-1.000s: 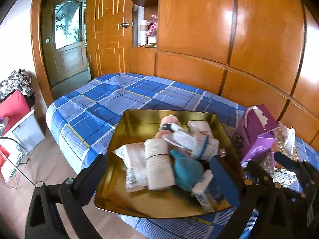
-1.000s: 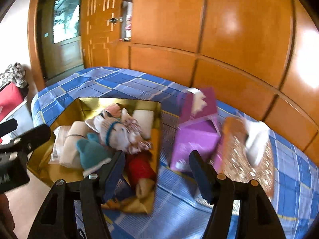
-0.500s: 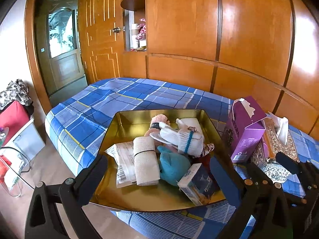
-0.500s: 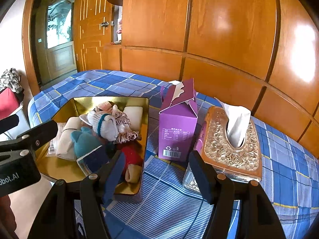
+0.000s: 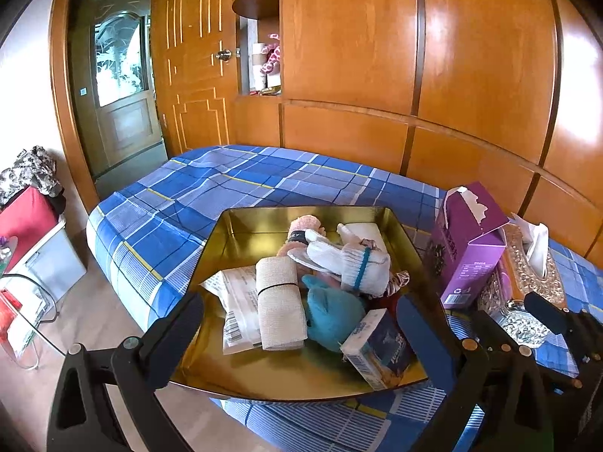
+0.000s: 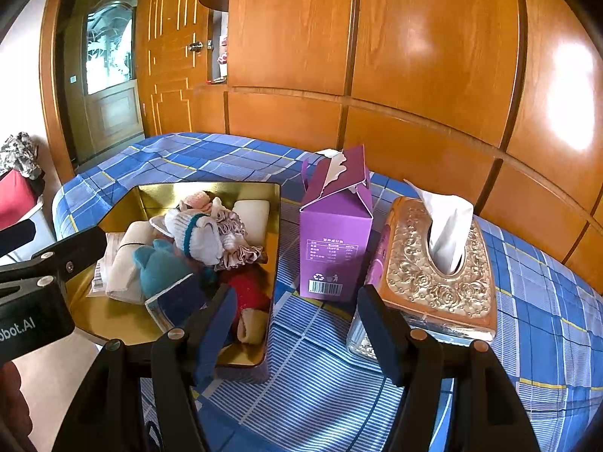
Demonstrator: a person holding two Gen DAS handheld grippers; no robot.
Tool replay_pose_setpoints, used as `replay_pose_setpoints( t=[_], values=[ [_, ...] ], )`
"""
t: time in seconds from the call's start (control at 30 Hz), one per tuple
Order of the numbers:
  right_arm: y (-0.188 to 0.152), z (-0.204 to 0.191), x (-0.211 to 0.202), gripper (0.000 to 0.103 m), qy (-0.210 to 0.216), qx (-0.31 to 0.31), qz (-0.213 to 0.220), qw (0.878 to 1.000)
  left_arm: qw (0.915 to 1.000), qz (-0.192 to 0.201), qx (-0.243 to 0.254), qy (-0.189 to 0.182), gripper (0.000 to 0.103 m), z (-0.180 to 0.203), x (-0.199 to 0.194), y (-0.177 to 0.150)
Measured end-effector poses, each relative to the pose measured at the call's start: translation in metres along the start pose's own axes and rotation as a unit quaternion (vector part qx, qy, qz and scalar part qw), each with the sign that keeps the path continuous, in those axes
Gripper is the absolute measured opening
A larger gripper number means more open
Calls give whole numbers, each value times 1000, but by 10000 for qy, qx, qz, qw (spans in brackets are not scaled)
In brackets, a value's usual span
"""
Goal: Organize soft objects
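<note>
Two claws hang spread and empty above a gold tray of soft things on a blue plaid bed.

Ahead of the left claw [image 5: 297, 320], between its fingers, the gold tray [image 5: 241, 233] holds a beige rolled bandage [image 5: 279, 301], a teal plush [image 5: 331, 312], a white knitted sock [image 5: 354, 263] and a small blue-and-white box [image 5: 380, 346]; the pile's lower layers are hidden. The right claw [image 6: 296, 312] also stands released, its left finger covering the tray's near corner and a red item [image 6: 248, 286] I can't identify. Ahead of it stands a purple carton [image 6: 333, 233], with a gold tissue box [image 6: 433, 263] to its right, partly cut off by the right finger. Since a second ago, both views have steadied and sharpened; nothing in the tray has shifted.
</note>
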State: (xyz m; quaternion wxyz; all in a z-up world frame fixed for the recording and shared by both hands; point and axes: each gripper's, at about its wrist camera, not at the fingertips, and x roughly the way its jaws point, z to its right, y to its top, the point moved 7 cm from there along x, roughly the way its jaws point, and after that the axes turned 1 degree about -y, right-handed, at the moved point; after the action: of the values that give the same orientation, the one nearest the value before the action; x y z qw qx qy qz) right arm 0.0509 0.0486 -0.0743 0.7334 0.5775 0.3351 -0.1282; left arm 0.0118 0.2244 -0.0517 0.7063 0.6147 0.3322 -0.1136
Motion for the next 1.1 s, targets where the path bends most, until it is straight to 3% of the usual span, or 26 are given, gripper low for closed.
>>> replay_pose_setpoints(
  t=[1.1],
  values=[
    [-2, -3, 3, 68, -2, -54, -62, 10000, 9999, -78, -96, 30, 102, -4, 3, -2]
  ],
)
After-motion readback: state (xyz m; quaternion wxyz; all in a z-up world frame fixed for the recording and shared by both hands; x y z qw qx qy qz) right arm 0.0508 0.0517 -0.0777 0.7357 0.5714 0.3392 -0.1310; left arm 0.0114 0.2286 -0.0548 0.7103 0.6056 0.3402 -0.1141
